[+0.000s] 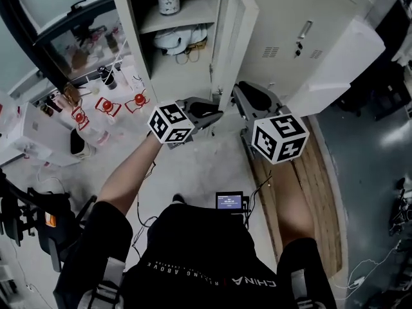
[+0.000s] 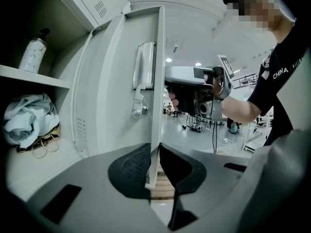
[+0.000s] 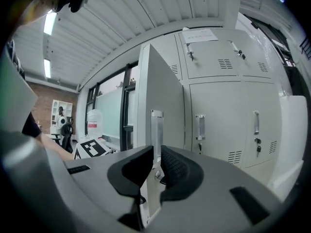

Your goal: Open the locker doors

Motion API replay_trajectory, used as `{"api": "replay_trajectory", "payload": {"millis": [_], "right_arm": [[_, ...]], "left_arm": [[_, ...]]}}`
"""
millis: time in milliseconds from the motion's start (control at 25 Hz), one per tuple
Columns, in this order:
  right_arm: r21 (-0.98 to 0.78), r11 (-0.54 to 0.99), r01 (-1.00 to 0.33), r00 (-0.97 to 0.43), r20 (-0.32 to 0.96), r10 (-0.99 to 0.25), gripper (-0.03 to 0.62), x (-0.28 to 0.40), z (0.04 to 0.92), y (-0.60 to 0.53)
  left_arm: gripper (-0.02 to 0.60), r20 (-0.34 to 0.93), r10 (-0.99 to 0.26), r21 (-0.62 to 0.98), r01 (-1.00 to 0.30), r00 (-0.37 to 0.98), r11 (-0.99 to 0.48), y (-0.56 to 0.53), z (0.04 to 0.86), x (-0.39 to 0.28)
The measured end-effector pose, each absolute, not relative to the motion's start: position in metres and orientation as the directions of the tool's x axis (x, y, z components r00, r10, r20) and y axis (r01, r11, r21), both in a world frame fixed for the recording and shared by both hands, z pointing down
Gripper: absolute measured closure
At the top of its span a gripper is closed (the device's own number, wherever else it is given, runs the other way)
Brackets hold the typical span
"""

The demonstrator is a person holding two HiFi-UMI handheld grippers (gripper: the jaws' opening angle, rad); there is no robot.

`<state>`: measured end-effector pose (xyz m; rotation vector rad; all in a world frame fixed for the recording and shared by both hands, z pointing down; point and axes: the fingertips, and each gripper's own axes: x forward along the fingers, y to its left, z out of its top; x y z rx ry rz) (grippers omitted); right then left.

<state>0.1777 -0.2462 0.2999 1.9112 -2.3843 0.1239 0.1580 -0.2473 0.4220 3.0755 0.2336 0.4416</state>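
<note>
Fingers (image 2: 132,171) of the left gripper (image 2: 153,165) were nearly closed, clamped on the free edge of the locker door (image 2: 114,108). The right gripper (image 3: 154,165) pinched that same edge from the opposite side. The door stood swung well out. Neighbouring lockers (image 3: 221,123) stood shut. Judged step: completing this door's swing. The next move would call for release, then a grip on an adjacent handle.

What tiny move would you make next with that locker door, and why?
Probably swing the door a little further toward the closed lockers. The left gripper pinches its free edge, the right gripper seems to clamp its handle, and it stands roughly square to the locker, shelf already exposed.
</note>
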Motion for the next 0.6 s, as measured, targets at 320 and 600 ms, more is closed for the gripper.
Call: {"api": "replay_trajectory", "payload": {"millis": [320,600], "right_arm": [[0.023,0.176,-0.984,-0.172,0.123,-0.977,0.526,0.225,0.301,-0.214],[-0.010,0.096,-0.995,-0.096,0.108,-0.989,0.526,0.256,0.310,-0.220]], "left_arm": [[0.520,0.284,0.116,0.028,0.113,0.952,-0.993,-0.230,0.423,0.215],[0.522,0.270,0.177,0.041,0.172,0.947,-0.984,-0.232,0.425,0.262]]}}
